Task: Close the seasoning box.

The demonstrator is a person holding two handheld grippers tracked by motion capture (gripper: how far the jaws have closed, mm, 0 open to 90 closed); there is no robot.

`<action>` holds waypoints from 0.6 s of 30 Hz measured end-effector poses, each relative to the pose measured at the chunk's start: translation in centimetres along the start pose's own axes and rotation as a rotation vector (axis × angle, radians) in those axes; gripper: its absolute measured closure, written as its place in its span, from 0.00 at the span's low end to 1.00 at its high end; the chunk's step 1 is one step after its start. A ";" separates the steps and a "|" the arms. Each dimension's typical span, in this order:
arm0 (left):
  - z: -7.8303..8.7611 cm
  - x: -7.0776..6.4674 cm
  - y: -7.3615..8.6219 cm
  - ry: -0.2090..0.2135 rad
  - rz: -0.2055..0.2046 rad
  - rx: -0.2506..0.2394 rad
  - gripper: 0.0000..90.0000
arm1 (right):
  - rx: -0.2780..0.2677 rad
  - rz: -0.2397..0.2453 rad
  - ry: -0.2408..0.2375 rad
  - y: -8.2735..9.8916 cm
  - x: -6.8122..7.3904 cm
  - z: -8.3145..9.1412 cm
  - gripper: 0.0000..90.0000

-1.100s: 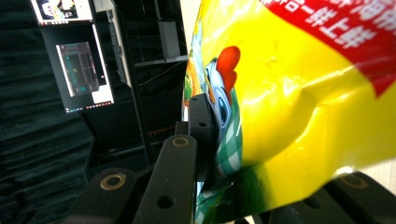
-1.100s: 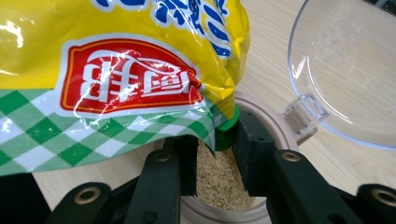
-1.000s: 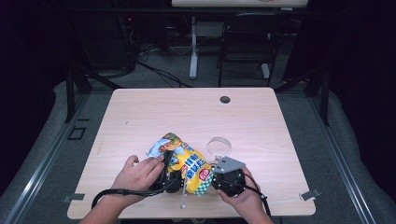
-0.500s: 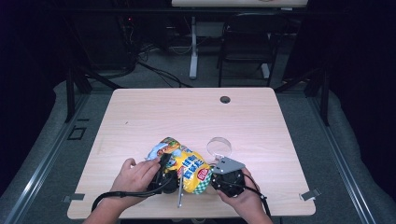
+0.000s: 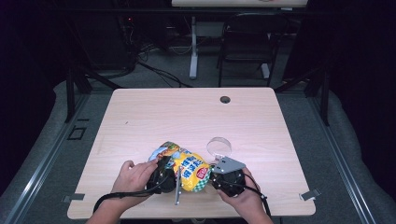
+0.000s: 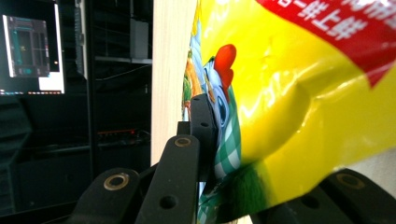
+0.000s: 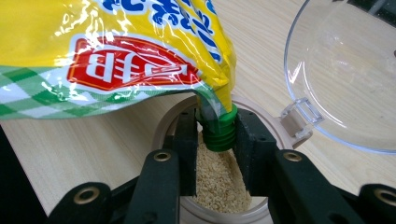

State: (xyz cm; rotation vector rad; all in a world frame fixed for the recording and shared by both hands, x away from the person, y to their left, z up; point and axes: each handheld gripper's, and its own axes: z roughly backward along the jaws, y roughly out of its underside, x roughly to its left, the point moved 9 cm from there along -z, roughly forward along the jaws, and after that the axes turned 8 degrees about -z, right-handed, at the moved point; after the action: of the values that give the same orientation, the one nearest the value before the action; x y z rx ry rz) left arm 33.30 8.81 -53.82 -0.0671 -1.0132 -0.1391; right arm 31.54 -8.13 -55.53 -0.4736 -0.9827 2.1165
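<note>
- Yellow snack-style bag (image 5: 184, 169) sits low over the worktop (image 5: 187, 116) near its front edge, about mid-width, held between the 2 grippers.
- Left gripper (image 5: 163, 176) is at the bag's left end; in the left gripper view its jaws are nearly closed and pinch the bag's bottom corner (image 6: 224, 154), green-check print squeezed between the pads.
- Left jaw figure crept down only slightly in the last second; the bag was already between the jaws.
- Right gripper (image 5: 226, 178) is at the bag's right end, jaws partly closed and clamped on the green spout (image 7: 218, 133), 1 pad on each side.
- Right gripper view: the spout points down into a round container (image 7: 219, 182) that holds beige grains (image 7: 217, 175); the spout tip sits inside the rim, just above the grains.
- The container's clear hinged lid (image 7: 345, 74) stands flipped open, on the right of that view.
- High view: the lid (image 5: 219, 146) shows as a clear disc just beyond the right gripper; the container itself is hidden under the gripper there, and so is the spout.
- High view also has both hands: left hand (image 5: 135, 175) and right hand (image 5: 245, 198) come in over the front edge.
- Left gripper view adds a cartoon figure print on the bag and a lit monitor (image 6: 32, 46) in the dark room; it is rolled, so the worktop edge runs vertical.
- A dark grommet hole (image 5: 225, 99) lies near the far edge, well apart from the work.
</note>
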 end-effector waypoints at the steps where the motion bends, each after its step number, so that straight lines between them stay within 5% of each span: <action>1: -0.1 -0.1 0.0 0.006 0.009 -0.007 0.97 | -0.001 0.000 0.000 0.0 0.0 0.0 0.79; 18: -0.6 -0.9 0.6 0.052 0.092 -0.045 0.97 | -0.026 -0.030 -0.010 -0.2 -0.3 0.0 0.73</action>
State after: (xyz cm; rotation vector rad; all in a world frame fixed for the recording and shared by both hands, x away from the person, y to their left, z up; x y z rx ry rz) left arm 33.40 9.41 -54.92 -0.1501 -0.9531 -0.0790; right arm 31.78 -8.28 -55.36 -0.4587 -1.0181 2.0838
